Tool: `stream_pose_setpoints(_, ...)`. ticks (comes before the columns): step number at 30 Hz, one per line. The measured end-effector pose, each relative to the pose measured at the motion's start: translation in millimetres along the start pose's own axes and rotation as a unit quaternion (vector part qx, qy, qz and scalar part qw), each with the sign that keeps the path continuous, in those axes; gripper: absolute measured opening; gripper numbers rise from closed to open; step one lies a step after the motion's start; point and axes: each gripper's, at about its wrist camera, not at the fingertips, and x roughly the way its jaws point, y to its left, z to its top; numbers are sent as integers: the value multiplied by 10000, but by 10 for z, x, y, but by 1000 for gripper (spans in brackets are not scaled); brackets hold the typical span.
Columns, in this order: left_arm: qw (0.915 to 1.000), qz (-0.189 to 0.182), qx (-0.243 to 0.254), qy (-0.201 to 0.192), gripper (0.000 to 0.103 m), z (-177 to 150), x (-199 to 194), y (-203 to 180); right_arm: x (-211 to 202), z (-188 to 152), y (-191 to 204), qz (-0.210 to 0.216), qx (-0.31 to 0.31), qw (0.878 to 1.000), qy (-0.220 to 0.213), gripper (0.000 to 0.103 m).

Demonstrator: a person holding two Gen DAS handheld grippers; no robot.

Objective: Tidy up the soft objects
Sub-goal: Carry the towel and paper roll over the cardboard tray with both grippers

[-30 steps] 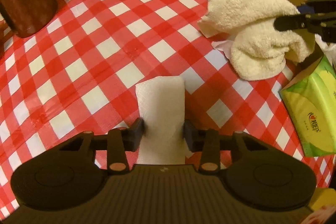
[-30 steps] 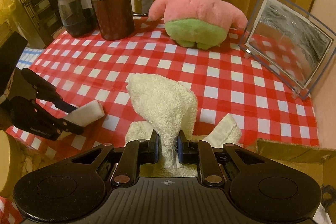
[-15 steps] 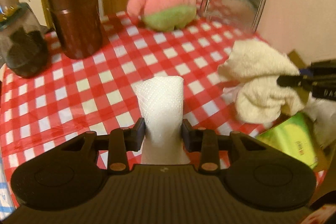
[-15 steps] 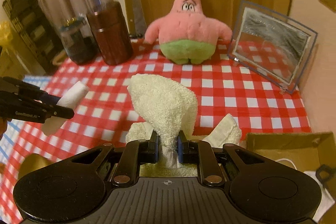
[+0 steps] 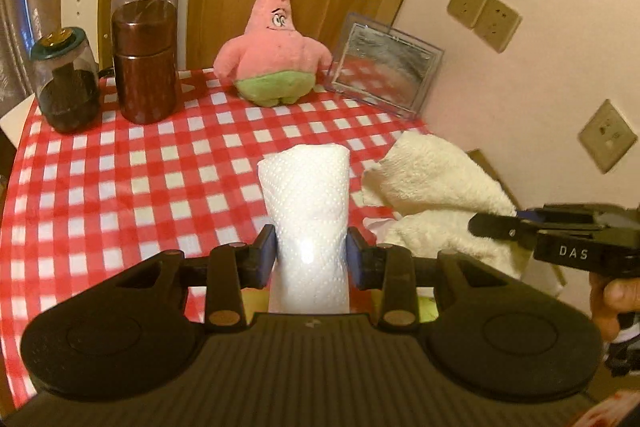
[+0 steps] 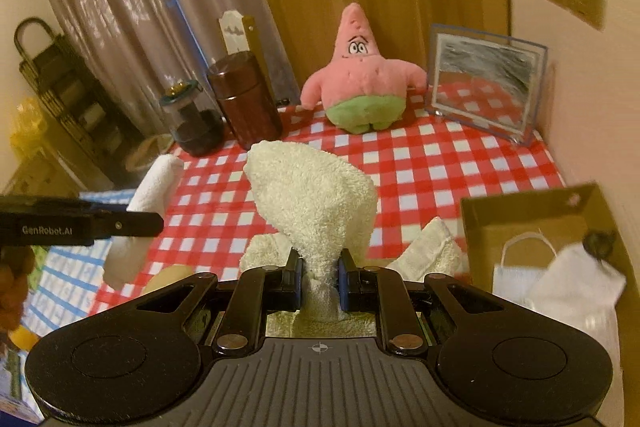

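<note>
My left gripper (image 5: 311, 253) is shut on a white folded paper towel (image 5: 306, 203), held in the air above the red checked tablecloth (image 5: 132, 163). My right gripper (image 6: 319, 277) is shut on a cream terry towel (image 6: 314, 197), also lifted, its loose ends hanging below. In the left wrist view that towel (image 5: 436, 187) hangs at the right, with the right gripper's finger (image 5: 496, 227) beside it. In the right wrist view the paper towel (image 6: 154, 187) shows at the left. A pink and green star plush (image 5: 276, 55) sits at the back of the table.
A brown canister (image 5: 145, 61) and a glass jar (image 5: 66, 83) stand back left; a clear picture frame (image 5: 384, 65) stands back right by the wall. A cardboard box (image 6: 496, 227) with white items stands right of the table. A person's hand (image 5: 608, 303) holds the right gripper.
Both grippers have risen and tilted up with their loads; the table now lies lower and farther, and the plush, canister and box have come into view.
</note>
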Motion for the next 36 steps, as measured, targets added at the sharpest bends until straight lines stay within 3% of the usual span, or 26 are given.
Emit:
stream_pose_setpoints(16, 9975, -4, -617, -357, 33, -831, -531, -718, -884, -753, -243, -63, 877, 9954, -391, 17)
stream_pose_setpoints(36, 9956, -265, -869, -226, 33, -1335, -410, -1226, -1387, -1288, -529, -483, 1403, 9872, -590, 17)
